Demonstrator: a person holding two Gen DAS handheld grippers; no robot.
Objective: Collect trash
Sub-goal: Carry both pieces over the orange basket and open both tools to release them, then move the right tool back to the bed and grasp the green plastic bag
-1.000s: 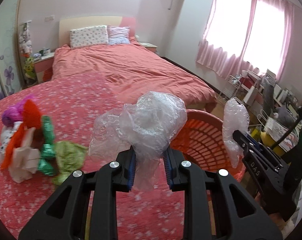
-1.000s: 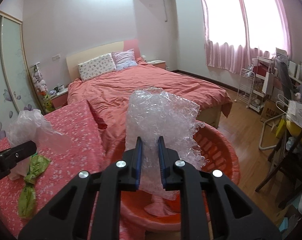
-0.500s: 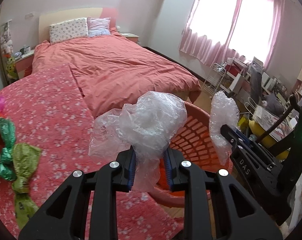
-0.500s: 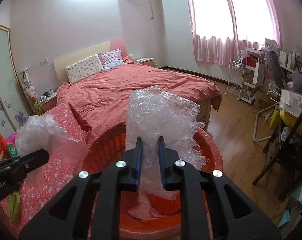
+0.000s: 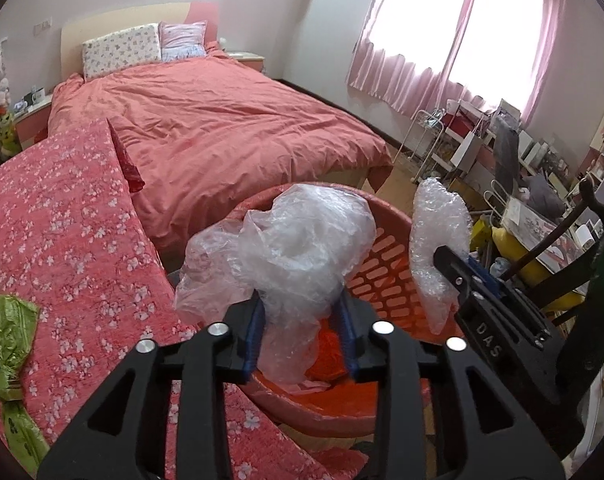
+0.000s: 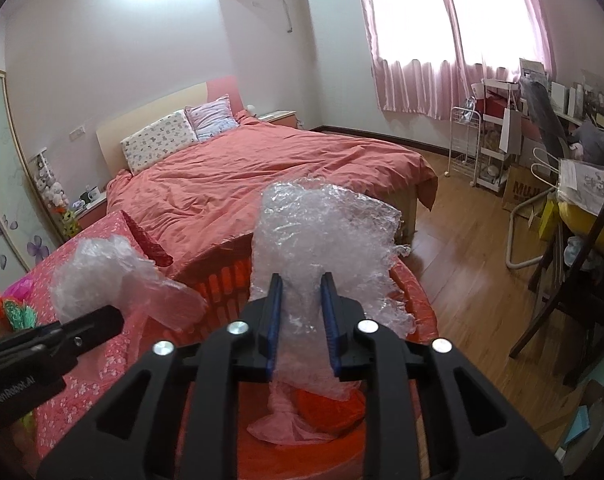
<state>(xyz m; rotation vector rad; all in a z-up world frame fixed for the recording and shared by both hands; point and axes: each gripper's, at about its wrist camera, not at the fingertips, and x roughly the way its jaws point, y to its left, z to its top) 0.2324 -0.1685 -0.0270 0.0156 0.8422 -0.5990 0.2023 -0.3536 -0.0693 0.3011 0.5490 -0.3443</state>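
Over the orange basket [image 5: 382, 276], held a wad of clear film [image 5: 302, 248] in the left gripper [image 5: 300, 320], blue pads set fairly wide against its narrow neck, loose tail dangling toward the basket floor. Beside it, also above the basket, pinched a crumpled sheet of bubble wrap [image 6: 322, 240] in the right gripper [image 6: 301, 320], pads closer together, wrap standing up past the tips and trailing below them.

Judged the step in hand to be the drop. Seemed best to spread both pairs of pads fully and wait, since such light, clingy plastic could hang on one pad instead of falling. Looked wise to release well inside the rim, low over the pink scrap [image 6: 286, 420] and orange litter lying on the basket floor, so nothing drifted onto the wooden boards on the far side.

Left of the basket, on the flowered cloth [image 5: 62, 240], saw green wrappers [image 5: 10, 332] not yet collected. Beyond the basket, only the bed [image 5: 222, 128].
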